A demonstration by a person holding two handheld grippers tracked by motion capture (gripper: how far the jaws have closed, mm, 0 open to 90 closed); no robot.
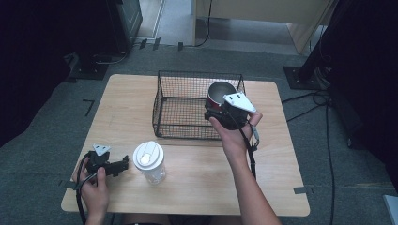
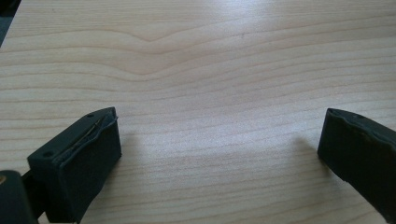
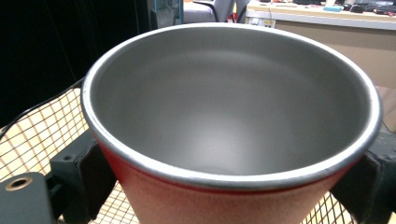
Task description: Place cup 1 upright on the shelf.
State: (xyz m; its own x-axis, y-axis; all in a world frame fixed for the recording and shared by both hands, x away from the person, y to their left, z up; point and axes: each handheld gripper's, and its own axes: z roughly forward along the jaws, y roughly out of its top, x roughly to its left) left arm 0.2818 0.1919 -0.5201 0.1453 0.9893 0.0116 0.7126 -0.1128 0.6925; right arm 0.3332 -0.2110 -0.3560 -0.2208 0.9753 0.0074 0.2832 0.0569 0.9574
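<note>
While the left gripper (image 1: 123,164) rests open on the table (image 1: 197,187), the right gripper (image 1: 217,114) clamps a red steel-lined cup (image 1: 219,93) over the wire basket (image 1: 187,105).

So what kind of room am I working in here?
Probably a lab or office set up for recording, not a home. A small wooden table stands on grey carpet, with black stand bases and cables around it and a desk behind.
</note>
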